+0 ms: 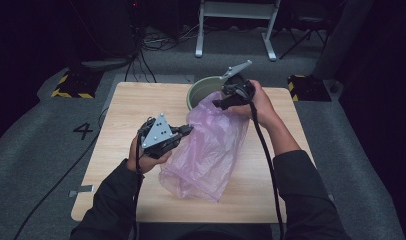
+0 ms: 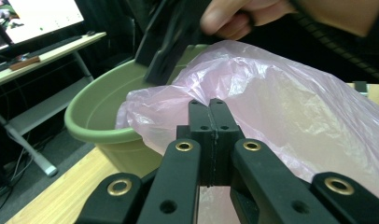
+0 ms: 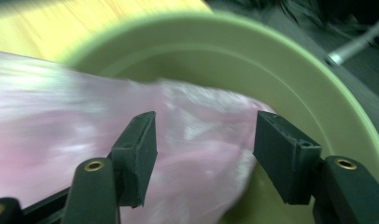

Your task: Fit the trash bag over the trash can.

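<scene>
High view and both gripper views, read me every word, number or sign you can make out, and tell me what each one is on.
"4": a dark numeral on the grey floor left of the table.
Monitor in the left gripper view: its screen content is too small and blurred to read.
Pink plastic bag, green basin and both grippers: no text visible.

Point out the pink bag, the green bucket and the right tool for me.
pink bag (image 1: 211,150), high view, crumpled middle.
green bucket (image 3: 290,88), right gripper view, inner wall.
right tool (image 3: 204,154), right gripper view, between its open jaws.
</scene>
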Demonstrator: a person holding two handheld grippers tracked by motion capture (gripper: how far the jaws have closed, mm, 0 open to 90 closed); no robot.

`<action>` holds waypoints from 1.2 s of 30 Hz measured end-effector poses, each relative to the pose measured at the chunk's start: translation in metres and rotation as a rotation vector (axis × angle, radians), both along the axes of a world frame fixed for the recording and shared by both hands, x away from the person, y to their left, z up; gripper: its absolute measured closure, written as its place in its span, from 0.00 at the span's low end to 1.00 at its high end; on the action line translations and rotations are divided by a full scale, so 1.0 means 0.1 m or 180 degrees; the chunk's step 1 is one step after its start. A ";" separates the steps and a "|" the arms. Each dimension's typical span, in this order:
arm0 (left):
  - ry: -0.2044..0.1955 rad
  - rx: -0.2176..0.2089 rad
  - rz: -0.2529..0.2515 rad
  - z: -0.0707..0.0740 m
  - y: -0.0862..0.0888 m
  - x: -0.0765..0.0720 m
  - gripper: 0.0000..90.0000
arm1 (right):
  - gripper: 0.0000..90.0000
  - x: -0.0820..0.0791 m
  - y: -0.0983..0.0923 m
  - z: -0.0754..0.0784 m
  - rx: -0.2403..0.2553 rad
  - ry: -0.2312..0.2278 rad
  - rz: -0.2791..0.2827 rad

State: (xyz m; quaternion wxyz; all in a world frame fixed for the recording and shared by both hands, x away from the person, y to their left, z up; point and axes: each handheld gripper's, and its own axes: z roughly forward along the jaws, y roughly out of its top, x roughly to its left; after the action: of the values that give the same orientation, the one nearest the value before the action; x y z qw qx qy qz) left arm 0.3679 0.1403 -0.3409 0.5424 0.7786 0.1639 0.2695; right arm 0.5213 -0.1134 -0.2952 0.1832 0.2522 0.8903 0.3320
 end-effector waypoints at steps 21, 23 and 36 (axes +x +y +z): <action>0.0040 0.0029 0.0013 0.01 -0.06 0.06 1.00 | 0.72 -0.96 -0.51 -0.17 0.0376 -0.0366 0.0741; 0.0045 0.0008 -0.0010 0.02 -0.05 0.06 1.00 | 0.83 -0.96 -0.55 -0.17 0.0528 -0.0418 0.0741; 0.0084 0.0032 -0.0013 0.00 0.02 0.05 1.00 | 0.32 -1.12 -0.54 -0.15 0.0701 -0.0380 0.1285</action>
State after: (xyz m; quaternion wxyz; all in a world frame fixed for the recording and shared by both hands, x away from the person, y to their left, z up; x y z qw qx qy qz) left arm 0.3730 0.1419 -0.3406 0.5368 0.7852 0.1681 0.2590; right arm 0.4093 -0.1671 -0.3106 0.1368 0.0674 0.8686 0.4714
